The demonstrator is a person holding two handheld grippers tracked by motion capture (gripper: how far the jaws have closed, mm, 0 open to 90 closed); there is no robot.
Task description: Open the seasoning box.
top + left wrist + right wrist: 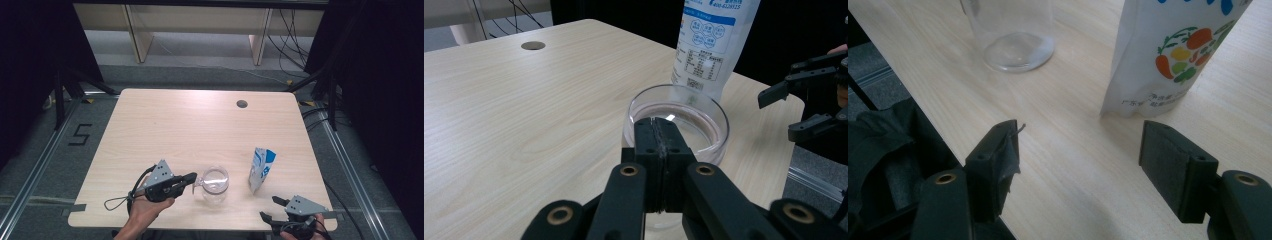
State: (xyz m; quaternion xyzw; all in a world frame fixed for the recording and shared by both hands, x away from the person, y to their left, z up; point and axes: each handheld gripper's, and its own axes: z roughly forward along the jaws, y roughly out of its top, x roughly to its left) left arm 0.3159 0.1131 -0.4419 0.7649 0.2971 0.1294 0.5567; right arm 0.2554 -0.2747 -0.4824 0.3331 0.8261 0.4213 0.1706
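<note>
We see the left gripper (194, 179) clenched: in the left gripper view its two black jaws meet face to face, the pads pressed on the near rim or handle of the clear glass cup (679, 125); which of the two we cannot tell. From above, that gripper lies level on the table (200, 125) with its tips touching the cup's left side, the cup standing upright just beyond them. The right gripper (272, 208) is released, its jaws spread wide with only bare tabletop between them, hovering at the table's near edge. The white pouch (261, 169) stands upright ahead of the right gripper, near it but apart, and just beside the cup on the side away from the left gripper.
</note>
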